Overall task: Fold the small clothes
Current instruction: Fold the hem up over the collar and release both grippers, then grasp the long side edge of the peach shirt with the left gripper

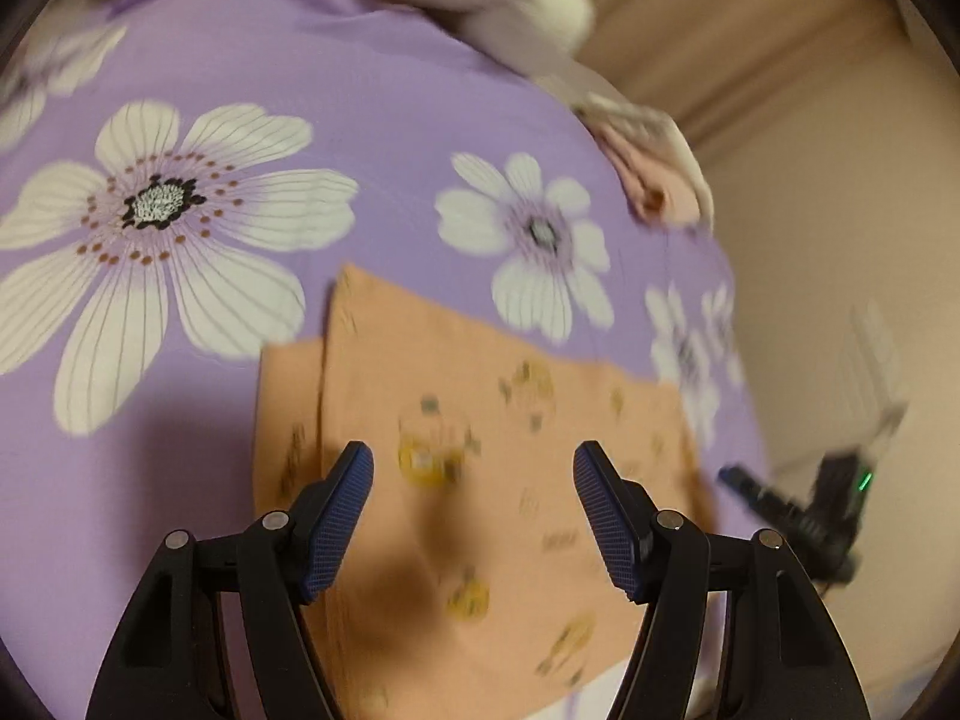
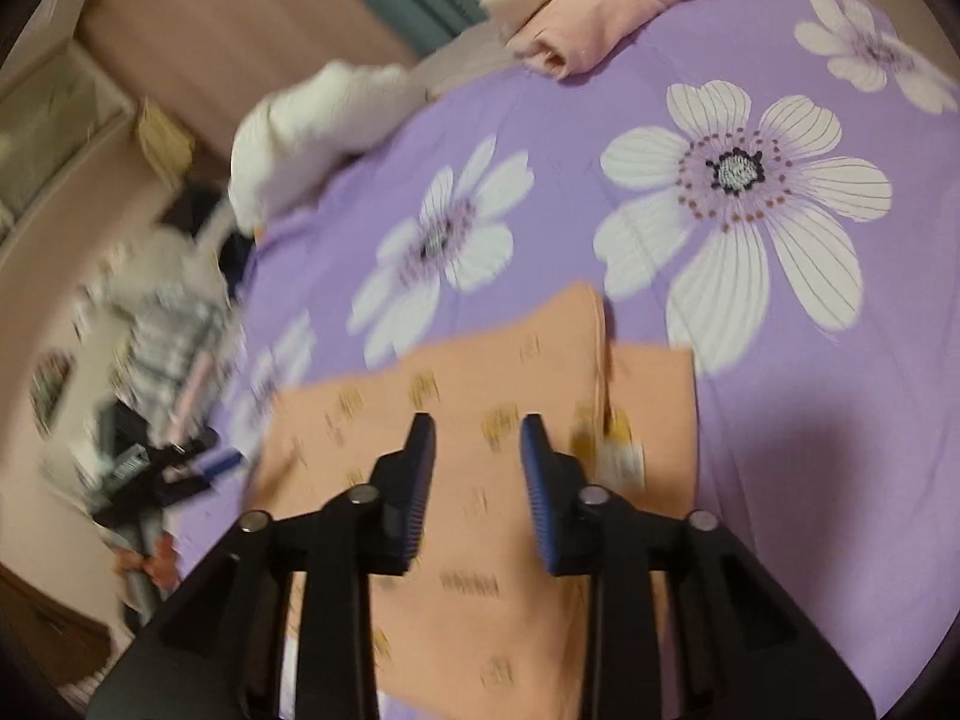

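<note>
A purple flowered bedsheet (image 1: 384, 108) carries a folded orange garment (image 1: 510, 480) and, blurrily, pale clothes (image 2: 588, 30).

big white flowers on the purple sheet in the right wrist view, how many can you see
5. One large flower right of centre, one in the middle, a smaller one at the top right, and two blurred ones by the left edge of the sheet. The orange garment may hide more.

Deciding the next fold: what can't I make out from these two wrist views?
- Orange garment: near edge hidden behind left gripper; likewise in right view, behind right gripper.
- Its print: motion-blurred, unreadable.
- Pink clothes: shape unclear, bunched, blurred.
- Clutter beside the bed: blurred.
</note>
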A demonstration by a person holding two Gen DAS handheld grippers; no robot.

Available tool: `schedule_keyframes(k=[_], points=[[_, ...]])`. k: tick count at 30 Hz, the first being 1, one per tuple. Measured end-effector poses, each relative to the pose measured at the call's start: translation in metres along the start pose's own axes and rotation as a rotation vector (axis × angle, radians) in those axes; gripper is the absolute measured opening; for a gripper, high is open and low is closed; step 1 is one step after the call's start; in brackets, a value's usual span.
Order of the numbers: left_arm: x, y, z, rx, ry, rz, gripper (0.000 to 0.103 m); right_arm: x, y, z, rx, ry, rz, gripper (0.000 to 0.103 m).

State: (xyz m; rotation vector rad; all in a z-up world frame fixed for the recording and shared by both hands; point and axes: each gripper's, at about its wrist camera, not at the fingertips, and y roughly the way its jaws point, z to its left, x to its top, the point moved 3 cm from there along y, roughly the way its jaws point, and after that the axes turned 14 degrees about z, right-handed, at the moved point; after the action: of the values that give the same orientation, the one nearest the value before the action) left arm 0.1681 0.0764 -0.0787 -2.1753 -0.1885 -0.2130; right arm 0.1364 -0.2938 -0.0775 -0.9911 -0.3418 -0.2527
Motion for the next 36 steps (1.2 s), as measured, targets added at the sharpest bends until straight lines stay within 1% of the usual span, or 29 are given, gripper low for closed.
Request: schedule_keyframes(k=[1,2,3,4,9,11,12,15,17,19,21,22,23,25,26,27,30,32,34,36], points=[[-0.010,0.001,-0.006,0.030,0.036,0.001,0.068,-0.012,0.001,0.003,-0.034,-0.029,0.012,0.022],[-0.016,0.002,-0.010,0.047,0.055,-0.001,0.067,-0.020,0.002,0.003,-0.050,-0.046,0.019,0.021],[-0.028,0.004,-0.014,0.070,0.086,0.005,0.063,-0.029,0.003,0.005,-0.066,-0.064,0.032,0.020],[-0.034,0.007,-0.018,0.084,0.103,0.011,0.056,-0.038,0.005,0.007,-0.088,-0.084,0.043,0.019],[-0.068,0.023,-0.025,0.119,0.175,0.049,0.054,-0.066,0.014,0.017,-0.181,-0.161,0.069,0.018],[-0.078,0.027,-0.020,0.120,0.163,0.060,0.054,-0.074,0.017,0.016,-0.218,-0.174,0.078,0.018],[-0.082,0.028,-0.018,0.118,0.158,0.064,0.054,-0.078,0.019,0.013,-0.227,-0.171,0.084,0.015],[-0.097,0.032,-0.009,0.095,0.135,0.076,0.054,-0.092,0.023,0.000,-0.260,-0.141,0.109,0.014],[-0.103,0.026,-0.007,0.077,0.128,0.061,0.054,-0.101,0.022,-0.005,-0.257,-0.137,0.107,0.014],[-0.108,0.017,-0.004,0.034,0.096,0.055,0.054,-0.107,0.019,-0.006,-0.250,-0.135,0.094,0.014],[-0.112,0.008,-0.002,0.008,0.080,0.042,0.054,-0.110,0.013,-0.005,-0.233,-0.125,0.090,0.018],[-0.115,0.002,-0.001,0.007,0.071,0.031,0.054,-0.112,0.009,-0.004,-0.222,-0.120,0.083,0.018],[-0.117,-0.002,0.000,0.005,0.064,0.021,0.054,-0.113,0.006,-0.002,-0.215,-0.120,0.074,0.021],[-0.118,-0.012,0.004,-0.007,0.046,-0.001,0.056,-0.116,-0.002,0.004,-0.196,-0.131,0.050,0.024],[-0.116,-0.015,0.008,-0.017,0.030,-0.011,0.057,-0.117,-0.005,0.008,-0.187,-0.137,0.041,0.025],[-0.115,-0.017,0.012,-0.025,0.016,-0.016,0.061,-0.117,-0.007,0.012,-0.173,-0.146,0.035,0.027],[-0.107,-0.018,0.027,-0.067,-0.053,-0.031,0.062,-0.117,-0.006,0.025,-0.141,-0.167,0.022,0.032],[-0.099,-0.015,0.036,-0.101,-0.089,-0.047,0.062,-0.115,-0.003,0.034,-0.111,-0.176,0.018,0.034],[-0.089,-0.008,0.049,-0.161,-0.149,-0.044,0.062,-0.112,0.002,0.042,-0.087,-0.187,0.016,0.034],[-0.082,-0.003,0.059,-0.206,-0.196,-0.038,0.062,-0.110,0.009,0.049,-0.071,-0.197,0.022,0.035]])
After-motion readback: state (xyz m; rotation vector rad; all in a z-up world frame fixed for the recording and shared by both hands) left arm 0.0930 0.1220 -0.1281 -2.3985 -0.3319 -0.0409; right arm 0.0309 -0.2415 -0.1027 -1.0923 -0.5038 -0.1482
